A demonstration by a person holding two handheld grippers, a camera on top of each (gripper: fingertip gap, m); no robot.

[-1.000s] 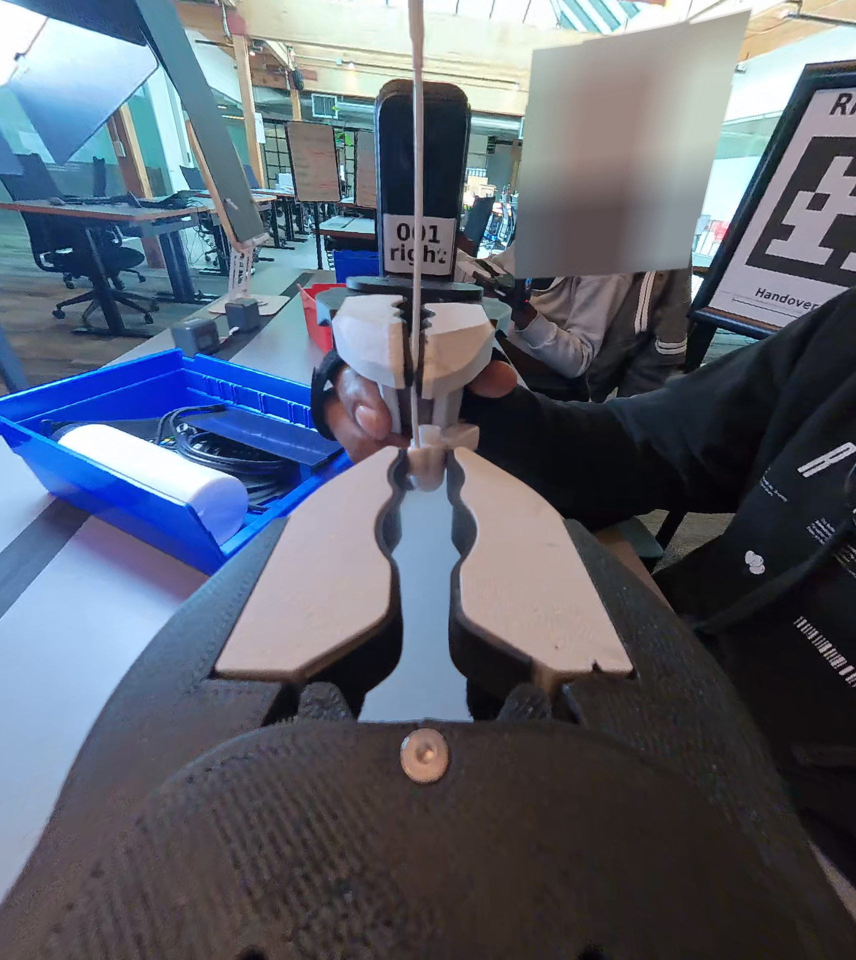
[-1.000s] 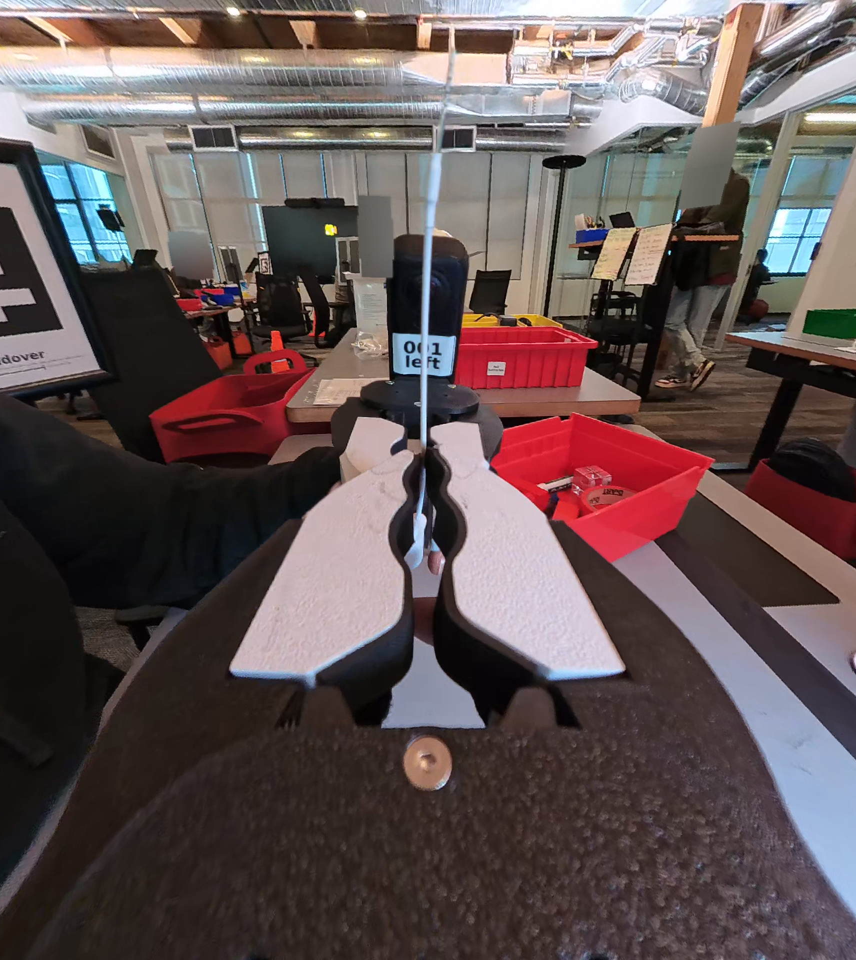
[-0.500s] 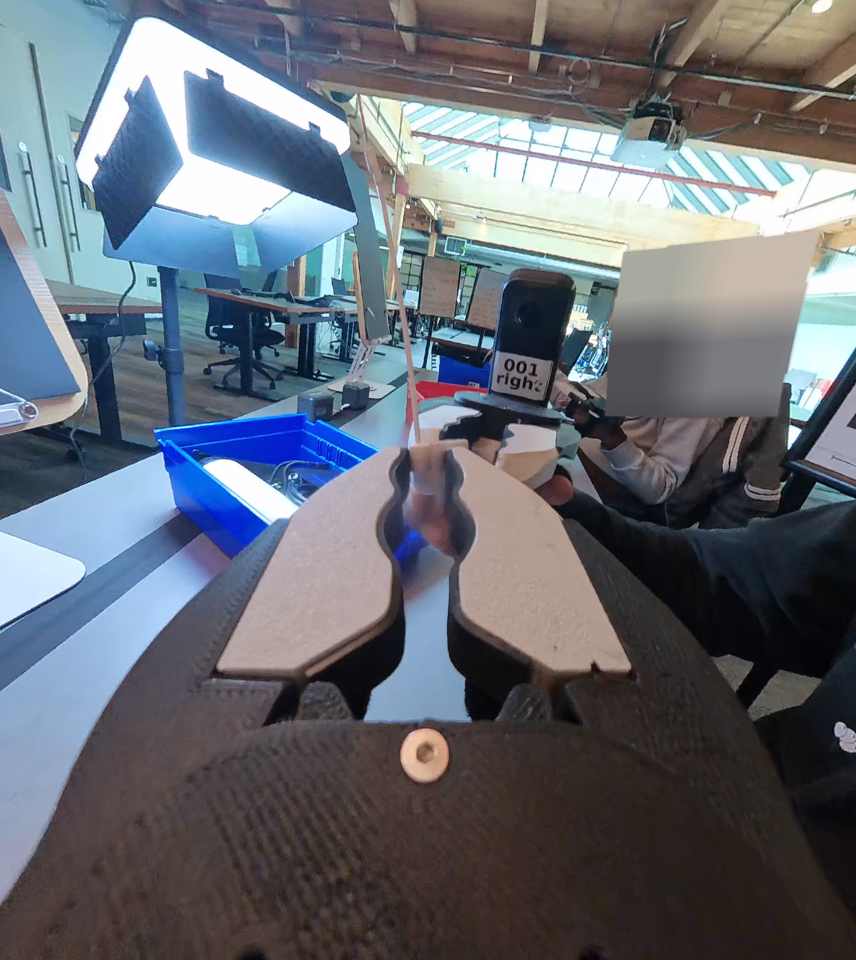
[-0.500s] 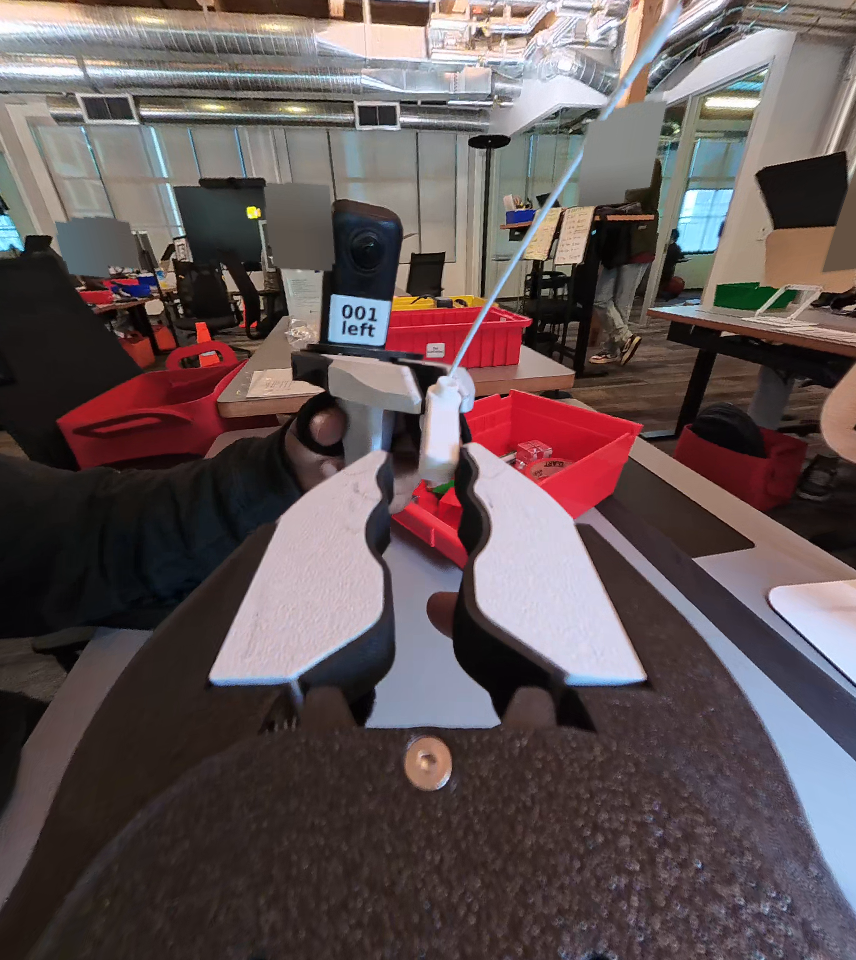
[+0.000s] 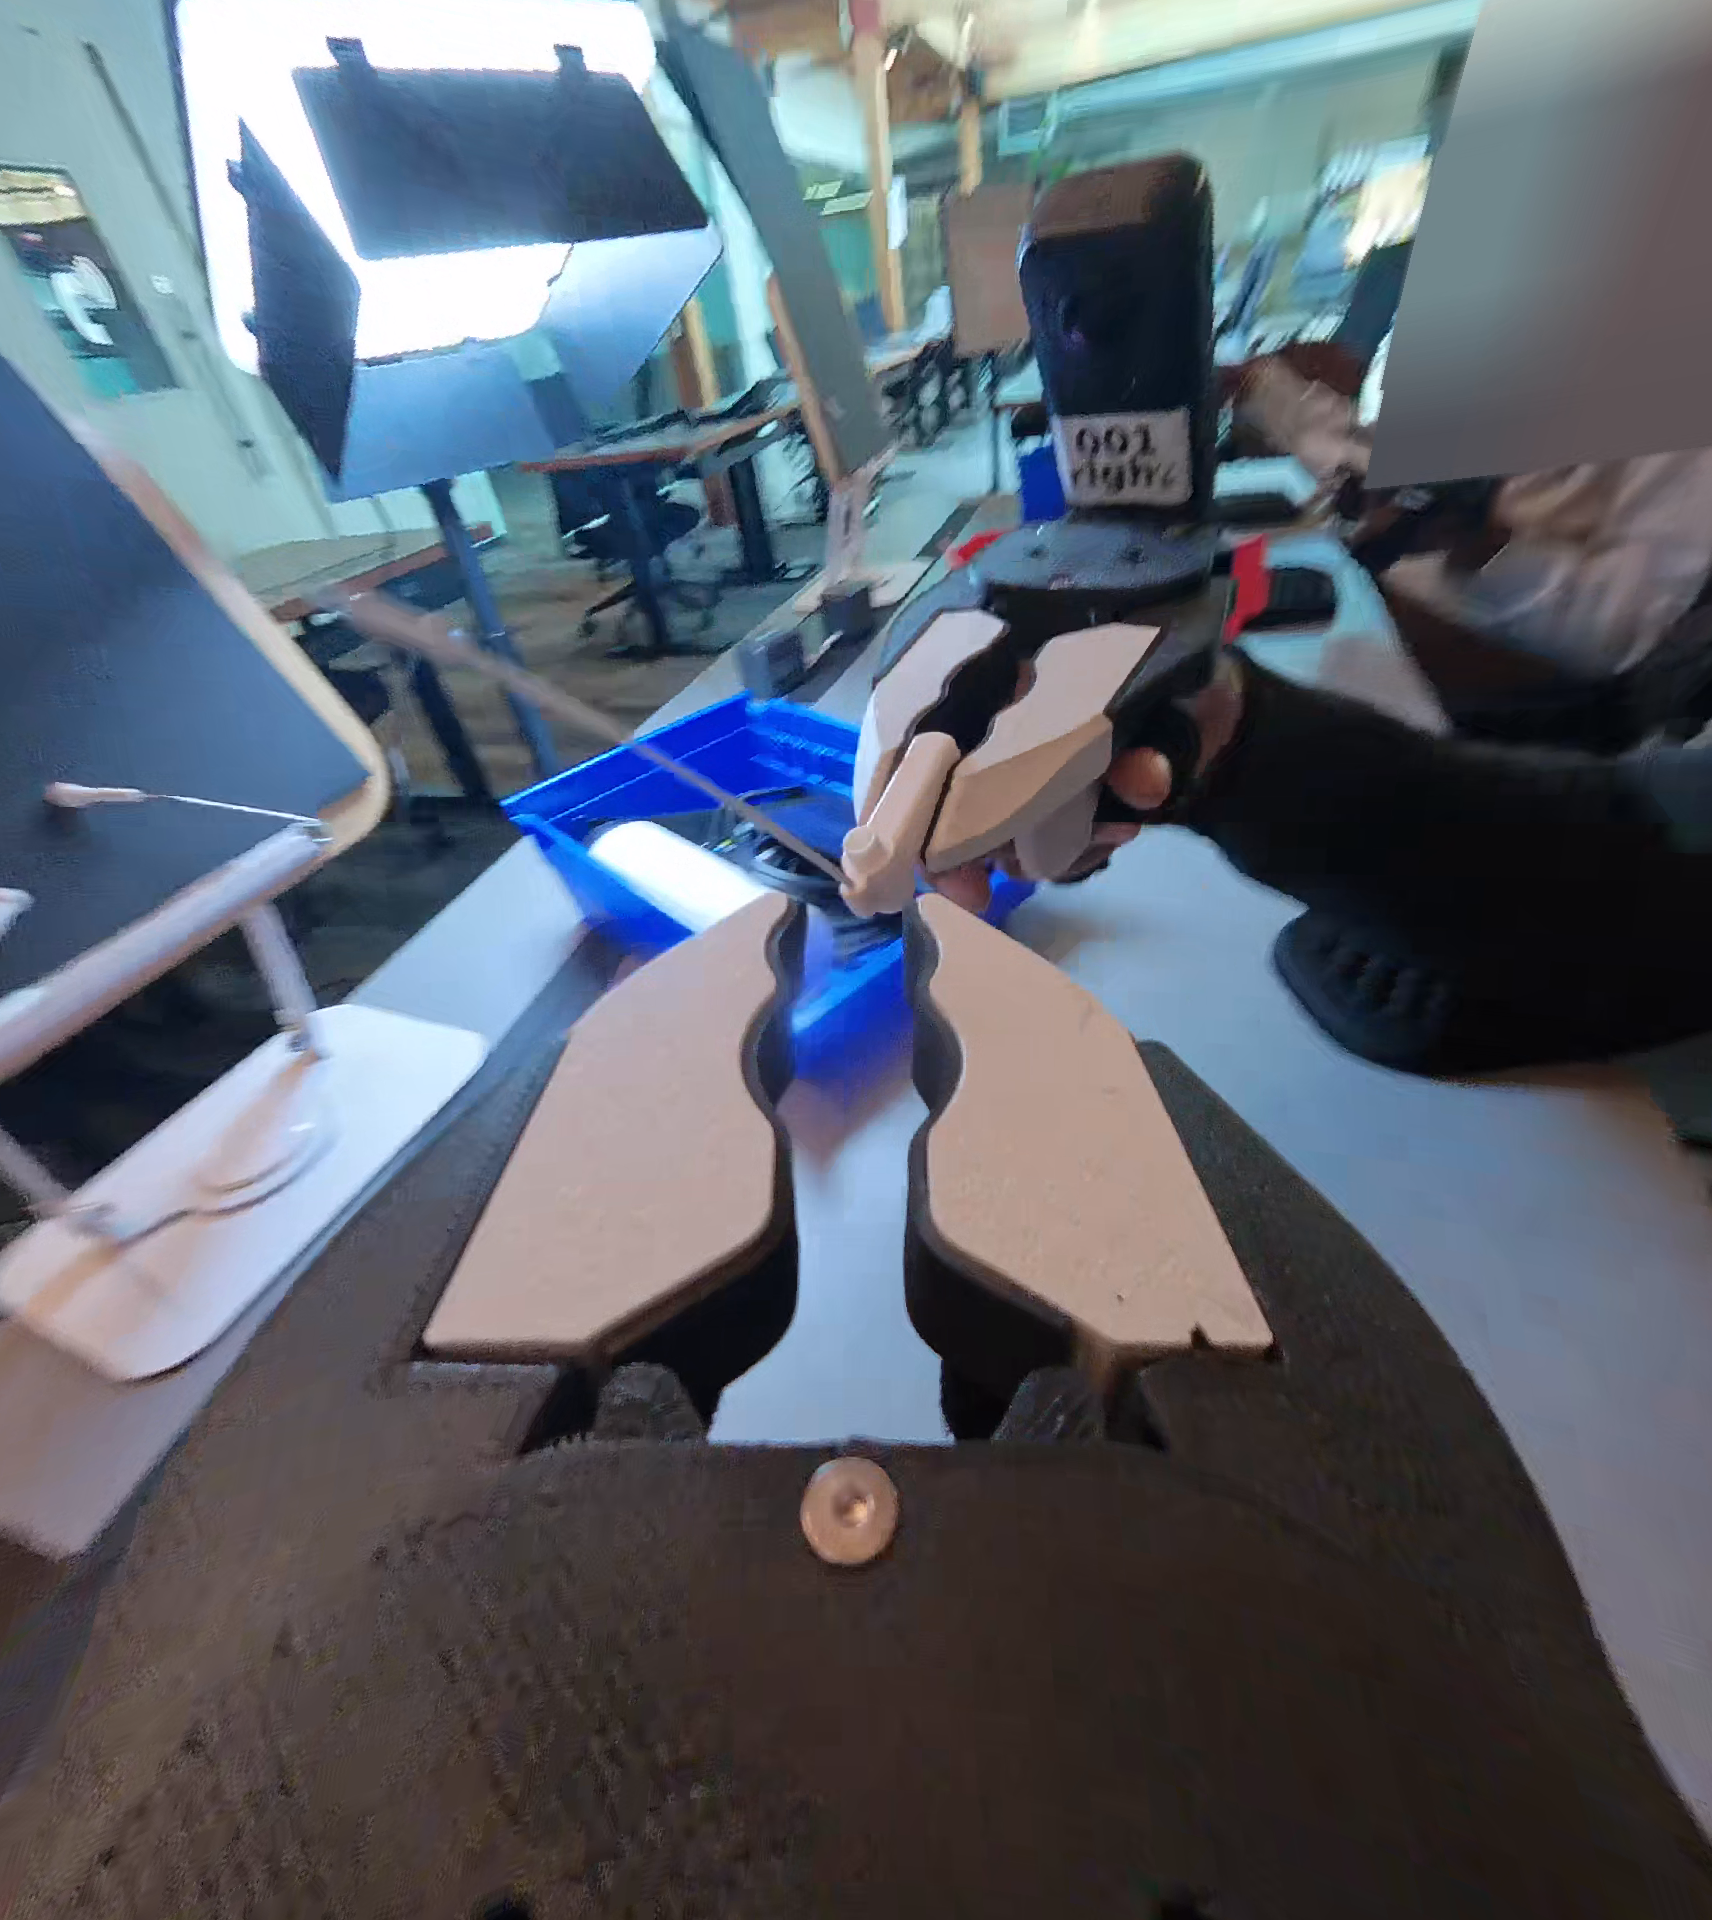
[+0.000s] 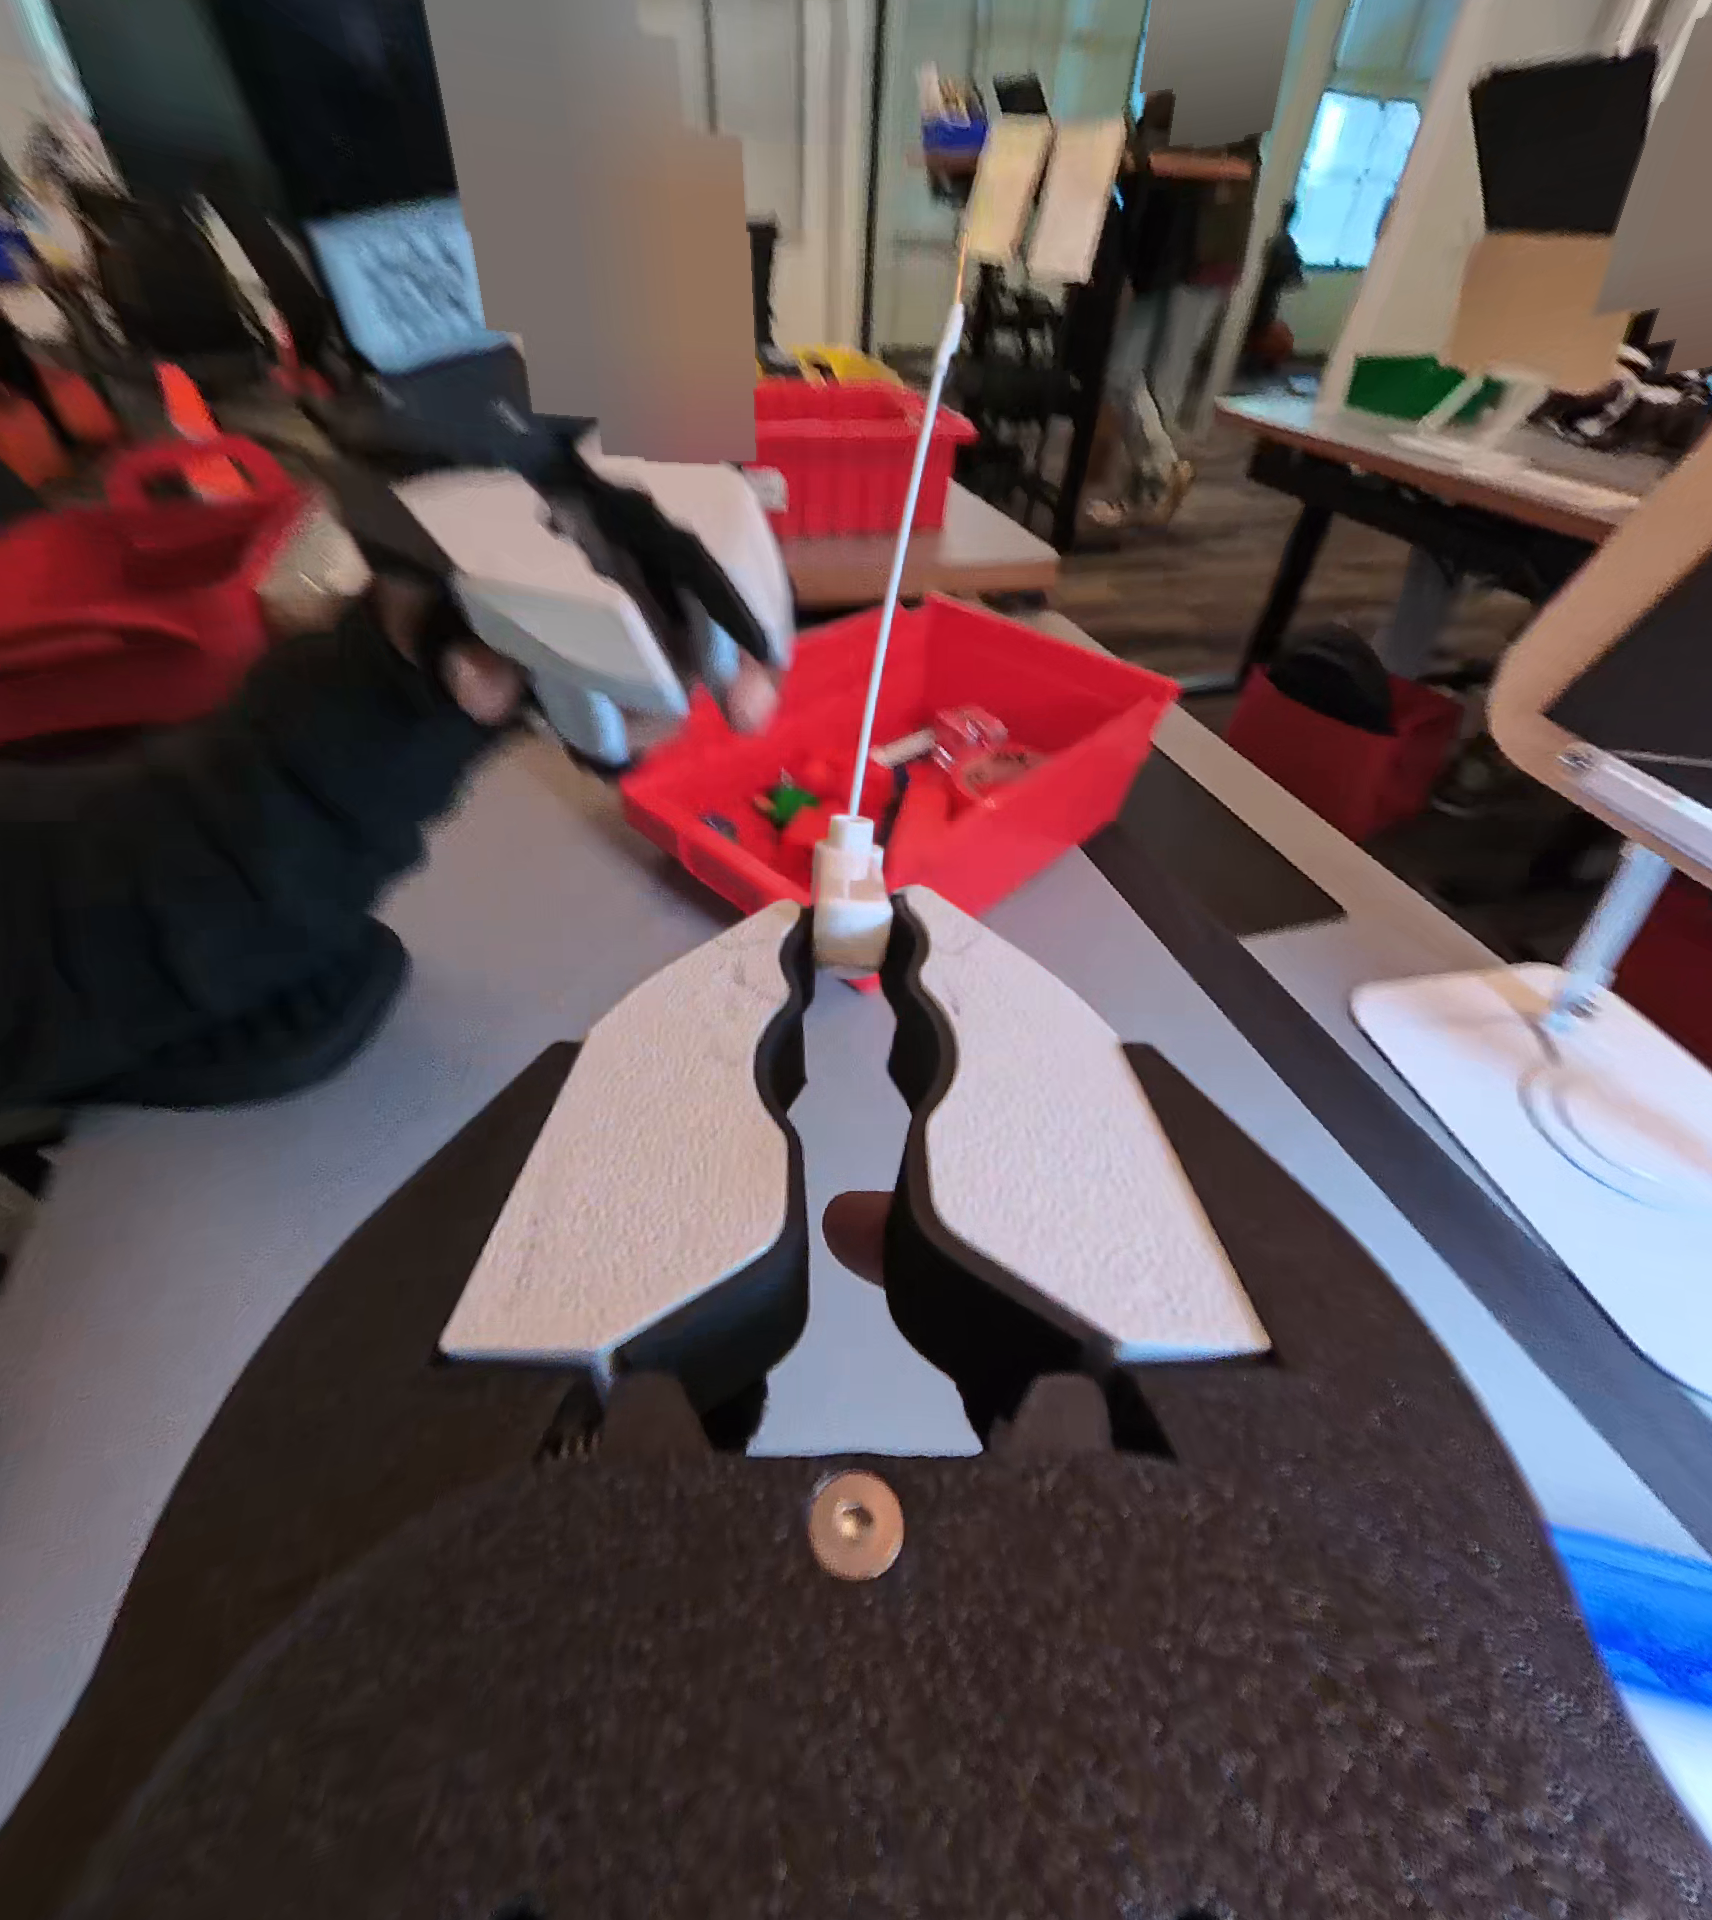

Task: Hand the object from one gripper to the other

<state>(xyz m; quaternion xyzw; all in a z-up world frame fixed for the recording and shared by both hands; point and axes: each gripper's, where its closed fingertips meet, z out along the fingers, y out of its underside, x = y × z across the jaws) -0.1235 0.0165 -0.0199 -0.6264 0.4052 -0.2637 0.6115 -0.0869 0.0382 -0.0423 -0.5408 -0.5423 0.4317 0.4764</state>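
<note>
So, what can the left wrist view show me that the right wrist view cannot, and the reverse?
Only the left wrist view shows the blue bin with a white roll, and the studio light.

Only the right wrist view shows the red bin of small parts.

Both show the white plug with thin cable clamped in the right gripper, the empty, open left gripper, the grey table and a white stand base.

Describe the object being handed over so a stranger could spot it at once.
Start at the red bin on the grey table. Just in front of it, the right tongs pinch a small white plastic plug. A thin white cable rises stiffly from it, unlike the loose small parts lying in the bin.
</note>
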